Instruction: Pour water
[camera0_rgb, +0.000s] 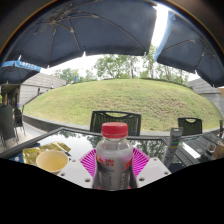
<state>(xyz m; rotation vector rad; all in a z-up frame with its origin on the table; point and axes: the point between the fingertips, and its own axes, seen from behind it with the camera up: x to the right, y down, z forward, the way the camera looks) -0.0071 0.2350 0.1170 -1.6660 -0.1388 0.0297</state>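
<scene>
A clear plastic bottle (113, 158) with a red cap and a red-and-white label stands upright between the fingers of my gripper (113, 163). Both magenta pads (89, 160) press against its sides, so the gripper is shut on it. A pale yellow cup (52, 160) stands on the glass table (165, 150) to the left of the bottle, a little beyond the left finger. The bottle's base is hidden below the fingers.
A yellow-green item (34, 152) lies left of the cup. Dark chairs (116, 120) stand across the table, another (189, 126) to the right and one (8, 124) on the left. A large umbrella (90, 30) is overhead, with a grassy mound beyond.
</scene>
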